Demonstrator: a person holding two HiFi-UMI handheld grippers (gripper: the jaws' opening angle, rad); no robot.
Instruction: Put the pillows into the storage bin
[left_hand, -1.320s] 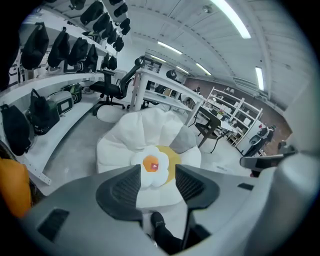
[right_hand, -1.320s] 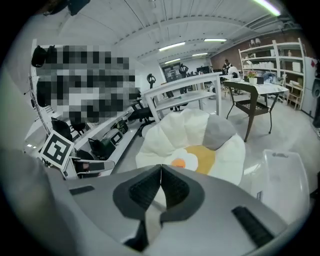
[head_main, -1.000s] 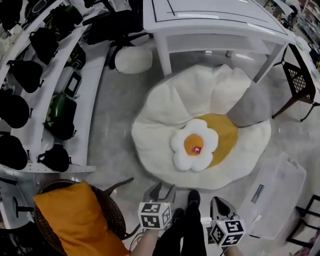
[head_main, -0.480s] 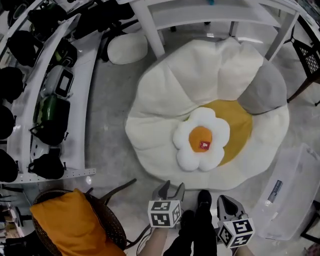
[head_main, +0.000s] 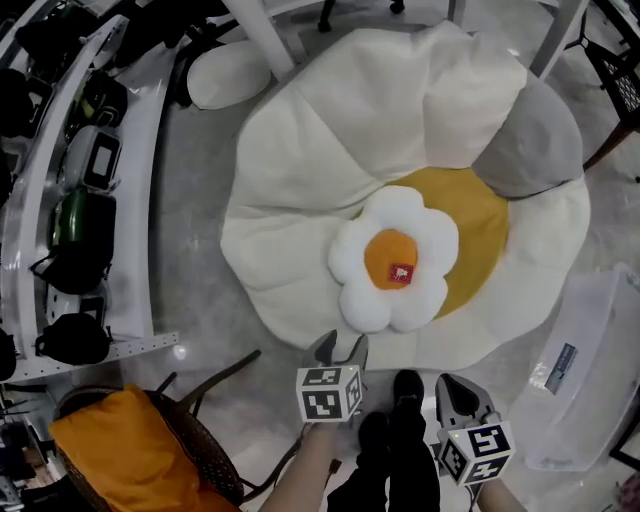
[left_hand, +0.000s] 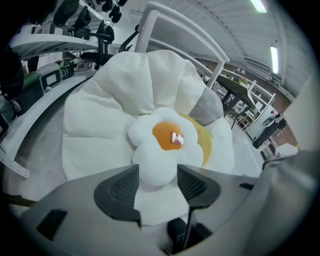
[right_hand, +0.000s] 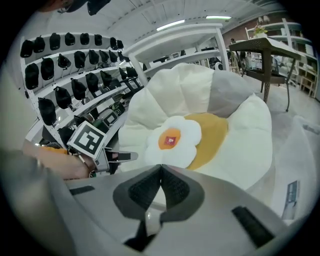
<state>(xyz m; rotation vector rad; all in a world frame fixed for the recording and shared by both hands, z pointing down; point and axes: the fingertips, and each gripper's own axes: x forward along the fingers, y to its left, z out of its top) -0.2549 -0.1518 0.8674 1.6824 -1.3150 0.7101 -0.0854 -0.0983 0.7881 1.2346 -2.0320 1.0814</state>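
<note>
The storage bin (head_main: 590, 370) is running off the right edge of the head view, so only part of its clear body is showing. The orange pillow (head_main: 120, 455) is lying on a wicker chair (head_main: 215, 450) and is being cut by the bottom-left corner. The person's dark legs (head_main: 400, 445) are covering the floor between the two grippers. On the shelves (head_main: 135, 200) at the left, the dark items are sitting too deep in shadow to name. The flower pillow (head_main: 395, 260) is lying flat and face up on a large egg-shaped cushion (head_main: 300, 190), overlapping the edge of its yellow centre. Being round, it is showing no long axis. Its nearest petal is pointing toward the left gripper (head_main: 338, 348). A grey pillow (head_main: 530, 150) is resting on the cushion's far right side, and the bin's long axis is running from lower left to upper right. A small red tag (head_main: 400, 272) is sitting on the flower's orange middle, and a label (head_main: 560, 367) is stuck on the bin; the writing on both is too small to read. The left gripper's jaws are opening and standing apart, with the flower pillow showing just ahead between them and the pads not pressing on it. The right gripper (head_main: 460, 393) is hanging near the bin with its jaws together on nothing.
</note>
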